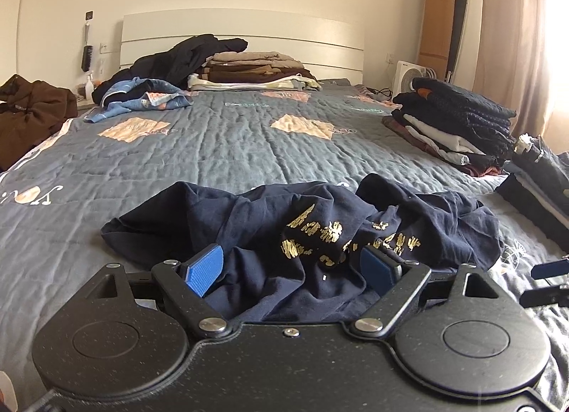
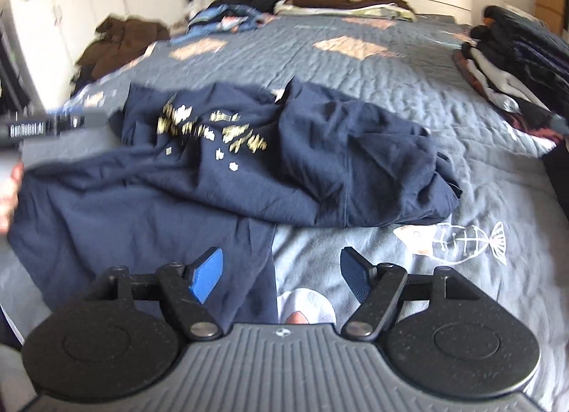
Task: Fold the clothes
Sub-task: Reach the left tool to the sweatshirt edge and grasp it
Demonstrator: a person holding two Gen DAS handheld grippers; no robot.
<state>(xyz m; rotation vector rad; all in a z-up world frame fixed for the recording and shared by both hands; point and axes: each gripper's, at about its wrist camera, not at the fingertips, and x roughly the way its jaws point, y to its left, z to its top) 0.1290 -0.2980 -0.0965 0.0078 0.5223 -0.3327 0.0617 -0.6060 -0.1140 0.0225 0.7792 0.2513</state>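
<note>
Near the bed's (image 1: 220, 148) front edge, one crumpled navy T-shirt (image 1: 320, 230) with cracked gold print lies on the quilted grey bedspread. Left gripper (image 1: 291, 269) has its jaws wide, soft cloth bunched between the ribbed blue pads, hem hidden. Right gripper (image 2: 281, 275) is spread wide over the shirt's edge, gripping nothing; its view is blurred. Two folded stacks (image 1: 458, 127) sit along the right edge, the nearer one cut off.

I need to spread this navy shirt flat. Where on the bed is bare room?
The quilt is bare in the middle, between the navy shirt and the headboard piles. The right edge is crowded by a folded stack; the far left corner holds a blue garment.
</note>
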